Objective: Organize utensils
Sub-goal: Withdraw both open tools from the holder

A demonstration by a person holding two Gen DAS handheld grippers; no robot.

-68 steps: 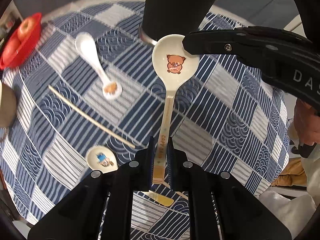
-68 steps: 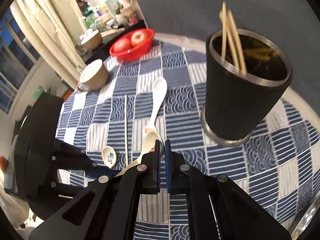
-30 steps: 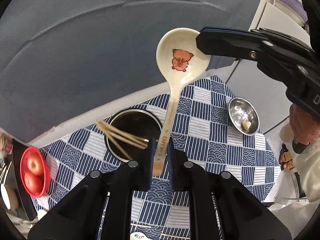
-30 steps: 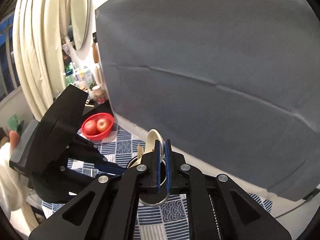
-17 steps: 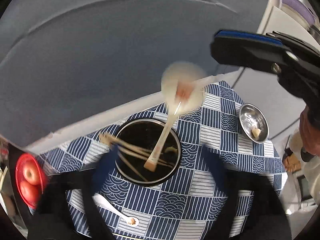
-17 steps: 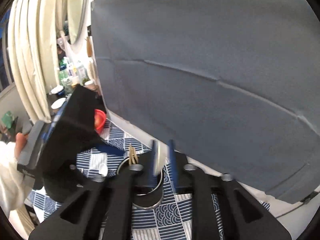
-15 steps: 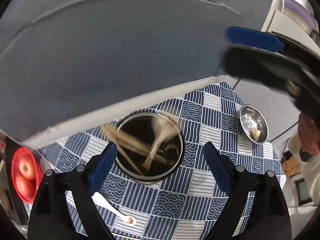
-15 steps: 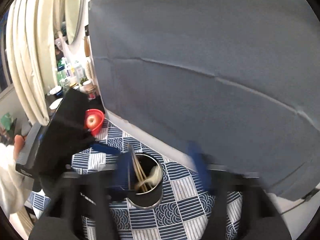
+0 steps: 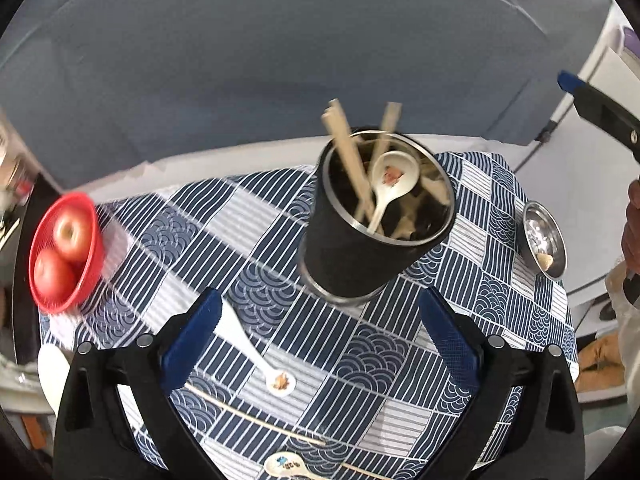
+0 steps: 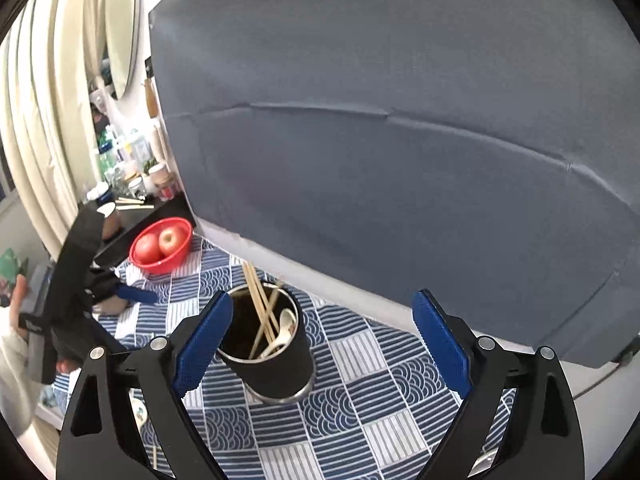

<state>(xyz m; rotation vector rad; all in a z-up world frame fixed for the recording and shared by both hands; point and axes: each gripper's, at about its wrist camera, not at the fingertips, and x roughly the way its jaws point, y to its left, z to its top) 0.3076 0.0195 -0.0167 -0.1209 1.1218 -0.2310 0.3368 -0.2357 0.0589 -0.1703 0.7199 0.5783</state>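
Bright even light; fisheye-warped edges, slight motion blur.

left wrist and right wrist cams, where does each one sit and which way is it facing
Left wrist: rides the left gripper, above the table, tilted down at the black holder with the bear spoon; its open blue-padded fingers frame the view.
Right wrist: rides the right gripper, higher, facing the grey backdrop; open fingers show, holder below.
Shared: holder, red apple bowl, checked tablecloth; each view shows the other gripper.
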